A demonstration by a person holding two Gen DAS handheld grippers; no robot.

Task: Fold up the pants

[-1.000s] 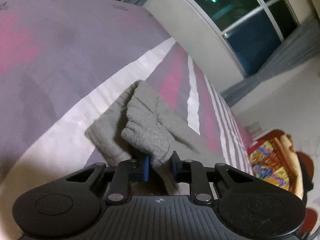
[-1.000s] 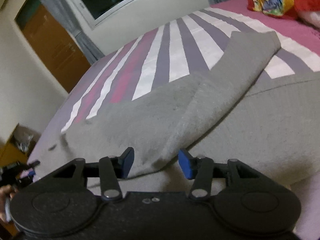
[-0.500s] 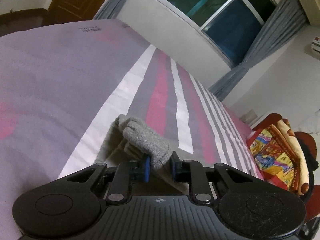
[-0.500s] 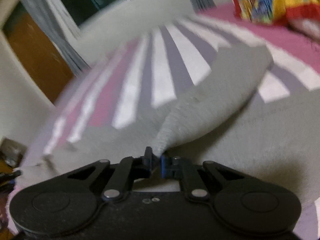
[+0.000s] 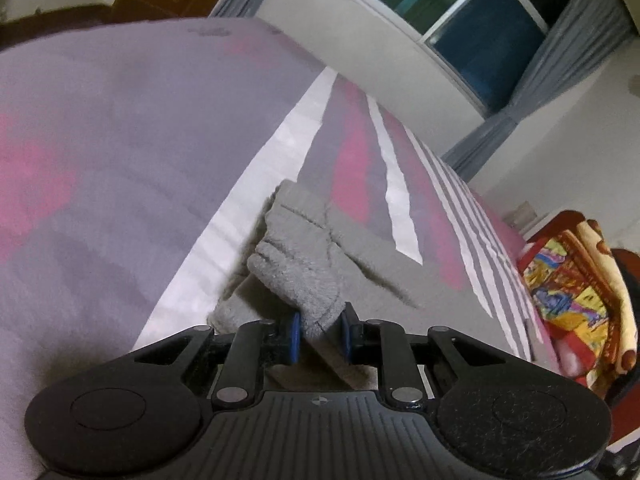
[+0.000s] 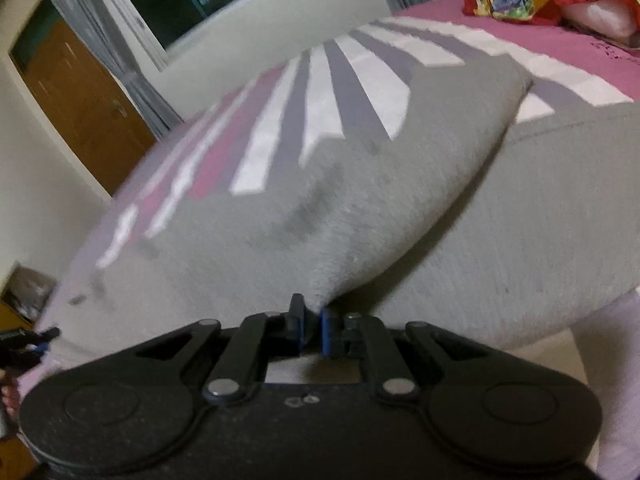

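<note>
Across the bed: grey pants (image 6: pixel 420 200) lie spread on the striped bedspread (image 5: pixel 100 160), with both grippers holding cloth at the near edge.
Left gripper (image 5: pixel 319 338): pressed onto a bunched, thick wad of the pants' fabric; the blue pads are kept apart only by that wad, which rises forward and to the left from between them.
Right gripper (image 6: pixel 311 330): pinching a thin raised peak of cloth, pads nearly touching, the sheet draping away from the pinch like a tent.
Where the pants lie: directly ahead of both grippers, reaching away toward the window (image 5: pixel 460 12); in the right wrist view 1 layer is lifted over a flatter layer lying on the bed to the right.
Long axis: judged to run left to right between the 2 grips, though the blur in the right wrist view makes this uncertain.
Nearer hand: neither is clearly closer; each already has its own hold, well apart from the other.
Step in hand: likely carrying the held edge over to lay 1 fold.
Next move needs: both grips travelling together in the same direction so the edge stays straight.
Risk: the thin right-hand pinch may slip.
</note>
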